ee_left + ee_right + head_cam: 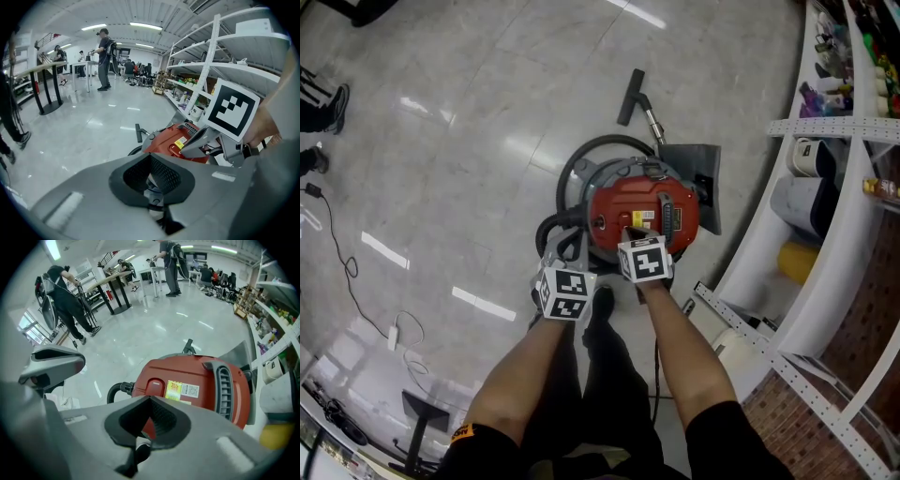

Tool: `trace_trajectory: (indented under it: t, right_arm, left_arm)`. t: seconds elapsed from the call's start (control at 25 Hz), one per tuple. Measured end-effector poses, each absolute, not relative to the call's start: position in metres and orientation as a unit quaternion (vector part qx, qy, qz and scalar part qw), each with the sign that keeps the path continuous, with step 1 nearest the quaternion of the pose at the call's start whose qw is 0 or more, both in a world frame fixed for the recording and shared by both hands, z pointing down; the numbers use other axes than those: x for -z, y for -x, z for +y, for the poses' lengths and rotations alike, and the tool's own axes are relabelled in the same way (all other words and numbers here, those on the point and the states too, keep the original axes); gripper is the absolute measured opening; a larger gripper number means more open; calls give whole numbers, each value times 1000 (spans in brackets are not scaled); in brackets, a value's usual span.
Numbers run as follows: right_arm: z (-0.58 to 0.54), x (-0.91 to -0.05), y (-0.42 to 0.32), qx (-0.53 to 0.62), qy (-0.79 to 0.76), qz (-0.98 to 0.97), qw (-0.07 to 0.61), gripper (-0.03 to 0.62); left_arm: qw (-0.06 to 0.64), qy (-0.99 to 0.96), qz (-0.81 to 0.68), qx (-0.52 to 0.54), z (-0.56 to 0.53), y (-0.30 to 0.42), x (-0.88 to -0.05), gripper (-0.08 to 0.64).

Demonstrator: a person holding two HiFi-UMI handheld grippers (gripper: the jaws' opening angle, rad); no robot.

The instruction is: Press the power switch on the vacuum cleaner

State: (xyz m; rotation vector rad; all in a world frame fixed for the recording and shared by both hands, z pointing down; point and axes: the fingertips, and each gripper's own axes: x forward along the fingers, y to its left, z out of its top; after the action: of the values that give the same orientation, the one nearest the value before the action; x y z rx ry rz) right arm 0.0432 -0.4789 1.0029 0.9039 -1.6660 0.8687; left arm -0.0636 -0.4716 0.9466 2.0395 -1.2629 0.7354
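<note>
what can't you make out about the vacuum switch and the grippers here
- Contact: in the right gripper view the shut right gripper overlaps the red switch on the vacuum cleaner; touching or not is unclear.
- Head view: the marker cube covers the vacuum's near edge.
- Sticker print: too small.

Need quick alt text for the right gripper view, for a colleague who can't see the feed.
The right gripper, jaws shut, hovers close over the red vacuum cleaner, its tips aimed near a raised red button beside a yellow sticker. A black hose exits at left; people stand at tables on the glossy floor behind.
</note>
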Motion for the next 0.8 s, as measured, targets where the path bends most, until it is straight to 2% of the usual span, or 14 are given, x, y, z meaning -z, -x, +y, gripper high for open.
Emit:
trace_trajectory:
  t: [0.32,0.52,0.8]
  right_arm:
    - [-463,-1014,-47,-379,-356,-660,542,-8]
    - [-461,-1008,-52,-379,-374,-658,531,-8]
    - [-464,-951,-57,-369,-416,-674,486,-8]
  left_arm:
    - [311,-773,-478,-276,-474,65,-943,14]
    - [312,-773,-479,-276,-475,66,-934,14]
    - [309,-782,-471,-267,-479,58,-887,14]
